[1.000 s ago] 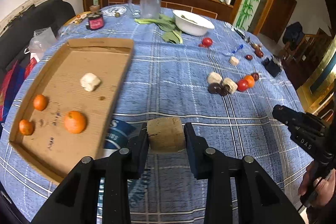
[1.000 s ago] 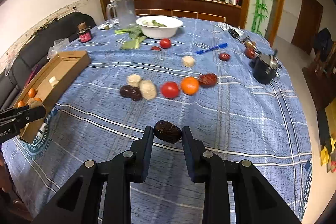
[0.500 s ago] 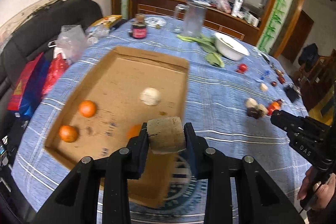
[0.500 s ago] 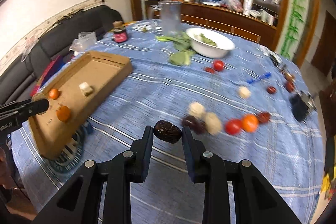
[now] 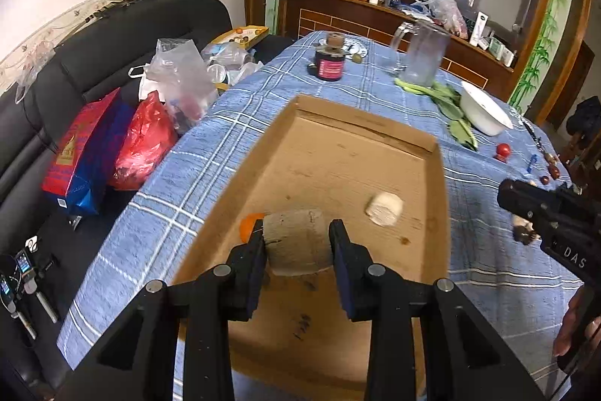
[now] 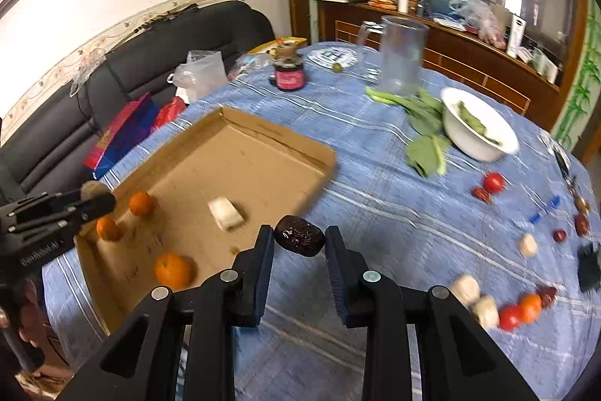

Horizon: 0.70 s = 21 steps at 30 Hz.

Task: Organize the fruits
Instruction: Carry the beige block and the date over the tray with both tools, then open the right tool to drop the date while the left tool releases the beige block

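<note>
My left gripper point(image 5: 296, 243) is shut on a pale tan chunk point(image 5: 295, 241) and holds it above the near part of the cardboard tray point(image 5: 357, 126). The tray holds a white chunk point(image 5: 384, 209) and an orange point(image 5: 248, 226) partly hidden by the held chunk. My right gripper point(image 6: 298, 245) is shut on a dark red date point(image 6: 299, 240), just right of the tray point(image 6: 278, 134). In the right wrist view the tray holds three oranges point(image 6: 174, 269) and the white chunk point(image 6: 225, 213). The left gripper point(image 6: 90, 202) shows at the tray's left edge.
Loose fruits lie on the blue tablecloth at the right: tomatoes point(image 6: 493, 182), dates point(image 6: 559, 235), white chunks point(image 6: 465, 289), an orange point(image 6: 530, 307). A white bowl point(image 6: 479, 130), greens point(image 6: 424, 138), a clear jug point(image 6: 400, 55) and a jar point(image 6: 289, 76) stand further back. Bags point(image 5: 142, 145) lie on the sofa at the left.
Both grippers have swung left toward the tray. The left one, still holding the tan chunk, now hangs over the tray. The right one carried the date to the tray's right edge.
</note>
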Available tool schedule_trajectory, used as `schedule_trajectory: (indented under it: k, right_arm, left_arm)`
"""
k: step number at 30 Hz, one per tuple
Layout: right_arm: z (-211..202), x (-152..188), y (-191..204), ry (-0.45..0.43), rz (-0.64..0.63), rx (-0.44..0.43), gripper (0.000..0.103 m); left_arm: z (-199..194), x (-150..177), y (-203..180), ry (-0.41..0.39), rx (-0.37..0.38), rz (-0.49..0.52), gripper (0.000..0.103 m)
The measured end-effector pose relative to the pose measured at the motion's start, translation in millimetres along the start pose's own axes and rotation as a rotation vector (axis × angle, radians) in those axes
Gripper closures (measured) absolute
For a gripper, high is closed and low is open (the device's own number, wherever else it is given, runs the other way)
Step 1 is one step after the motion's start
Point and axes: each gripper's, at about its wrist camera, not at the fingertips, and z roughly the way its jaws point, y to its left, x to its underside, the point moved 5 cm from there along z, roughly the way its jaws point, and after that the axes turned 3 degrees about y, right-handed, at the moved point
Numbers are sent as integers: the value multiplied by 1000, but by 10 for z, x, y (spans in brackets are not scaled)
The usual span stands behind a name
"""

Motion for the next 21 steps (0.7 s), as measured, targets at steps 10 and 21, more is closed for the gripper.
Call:
schedule_trajectory:
  k: [10,21]
  right_arm:
    - [575,-442,257,26,-13,-15,73]
    - [1175,-546,248,104,-10,-14,73]
  left_arm:
    - [448,-358,114,29,-18,1,71]
    - [1031,-573,0,104,-30,5,71]
